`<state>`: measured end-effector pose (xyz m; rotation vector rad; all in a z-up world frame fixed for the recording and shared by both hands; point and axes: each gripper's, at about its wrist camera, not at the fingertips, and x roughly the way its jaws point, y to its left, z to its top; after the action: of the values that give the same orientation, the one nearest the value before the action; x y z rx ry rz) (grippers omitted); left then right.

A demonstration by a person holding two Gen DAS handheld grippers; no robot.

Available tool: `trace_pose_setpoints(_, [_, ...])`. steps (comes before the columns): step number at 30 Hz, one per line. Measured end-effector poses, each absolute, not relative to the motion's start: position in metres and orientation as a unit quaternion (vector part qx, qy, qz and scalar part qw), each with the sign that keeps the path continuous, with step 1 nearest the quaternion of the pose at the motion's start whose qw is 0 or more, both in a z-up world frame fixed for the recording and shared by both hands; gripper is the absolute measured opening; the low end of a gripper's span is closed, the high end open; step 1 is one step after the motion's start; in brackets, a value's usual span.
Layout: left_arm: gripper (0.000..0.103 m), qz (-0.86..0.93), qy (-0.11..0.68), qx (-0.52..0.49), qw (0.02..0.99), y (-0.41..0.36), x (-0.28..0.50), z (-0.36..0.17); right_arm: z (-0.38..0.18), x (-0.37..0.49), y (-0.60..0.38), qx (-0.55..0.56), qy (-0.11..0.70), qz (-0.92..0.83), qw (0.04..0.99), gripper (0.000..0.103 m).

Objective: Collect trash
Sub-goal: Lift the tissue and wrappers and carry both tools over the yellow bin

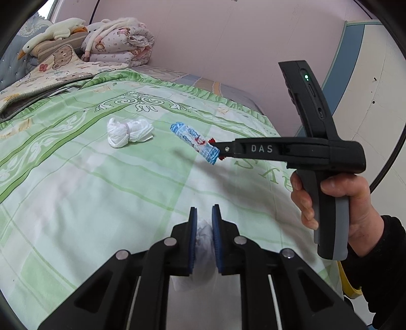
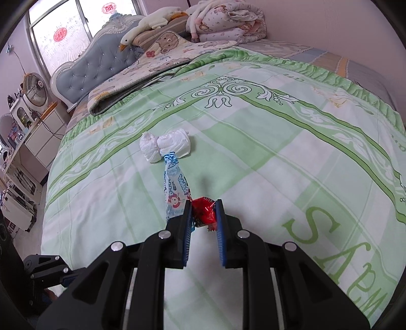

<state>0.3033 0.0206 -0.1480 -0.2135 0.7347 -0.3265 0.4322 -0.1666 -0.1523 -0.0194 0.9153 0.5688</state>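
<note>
My left gripper (image 1: pixel 204 212) is shut on a crumpled white tissue wad (image 1: pixel 202 240), held low over the bed. My right gripper (image 2: pixel 203 204) is shut on a red wrapper (image 2: pixel 204 211) together with the end of a blue and white snack wrapper (image 2: pixel 175 187), which sticks out ahead of it. In the left wrist view the right gripper (image 1: pixel 215 149) reaches in from the right with the blue wrapper (image 1: pixel 194 141) at its tip. A rolled white diaper (image 1: pixel 128 132) lies on the bedspread; it also shows in the right wrist view (image 2: pixel 165 147), just beyond the wrapper.
A green and white patterned bedspread (image 2: pixel 253 152) covers the bed. Folded quilts (image 2: pixel 228 22), a goose plush (image 2: pixel 149 22) and a bear pillow (image 2: pixel 167 40) sit by the grey headboard (image 2: pixel 101 58). A fan (image 2: pixel 35 88) and shelves stand at left. A pink wall (image 1: pixel 215 38) is behind.
</note>
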Motion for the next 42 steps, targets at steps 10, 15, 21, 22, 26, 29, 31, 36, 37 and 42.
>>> trace_pose_setpoints(10, [0.011, -0.162, 0.344, -0.081, 0.921, 0.010, 0.287, -0.133, -0.171, 0.398, -0.196, -0.033, 0.459, 0.237, 0.856, 0.018])
trace_pose_setpoints(15, [0.011, -0.162, 0.351, -0.071, 0.920, 0.006, 0.282, -0.133, -0.175, 0.391, -0.205, -0.029, 0.463, 0.230, 0.855, 0.018])
trace_pose_setpoints(21, [0.011, -0.152, 0.384, -0.040, 0.910, -0.007, 0.288, -0.150, -0.174, 0.389, -0.212, -0.014, 0.463, 0.227, 0.857, 0.018])
trace_pose_setpoints(22, [0.011, -0.152, 0.388, -0.037, 0.908, -0.009, 0.289, -0.152, -0.173, 0.389, -0.215, -0.010, 0.463, 0.225, 0.857, 0.017])
trace_pose_setpoints(26, [0.011, -0.163, 0.395, -0.021, 0.904, -0.018, 0.289, -0.155, -0.168, 0.387, -0.230, 0.023, 0.462, 0.225, 0.857, 0.017])
trace_pose_setpoints(29, [0.011, -0.170, 0.406, -0.006, 0.898, -0.029, 0.291, -0.160, -0.163, 0.383, -0.246, 0.043, 0.459, 0.222, 0.859, 0.017])
trace_pose_setpoints(31, [0.011, -0.174, 0.419, -0.004, 0.891, -0.034, 0.296, -0.165, -0.158, 0.380, -0.257, 0.054, 0.456, 0.217, 0.862, 0.017])
trace_pose_setpoints(36, [0.005, -0.164, 0.422, -0.016, 0.891, -0.033, 0.305, -0.166, -0.146, 0.366, -0.279, 0.074, 0.444, 0.213, 0.867, 0.017])
trace_pose_setpoints(37, [0.004, -0.164, 0.422, -0.022, 0.891, -0.031, 0.305, -0.166, -0.144, 0.363, -0.284, 0.080, 0.442, 0.213, 0.868, 0.017])
trace_pose_setpoints(42, [0.003, -0.156, 0.413, -0.040, 0.896, -0.026, 0.305, -0.159, -0.131, 0.345, -0.303, 0.098, 0.426, 0.211, 0.874, 0.017])
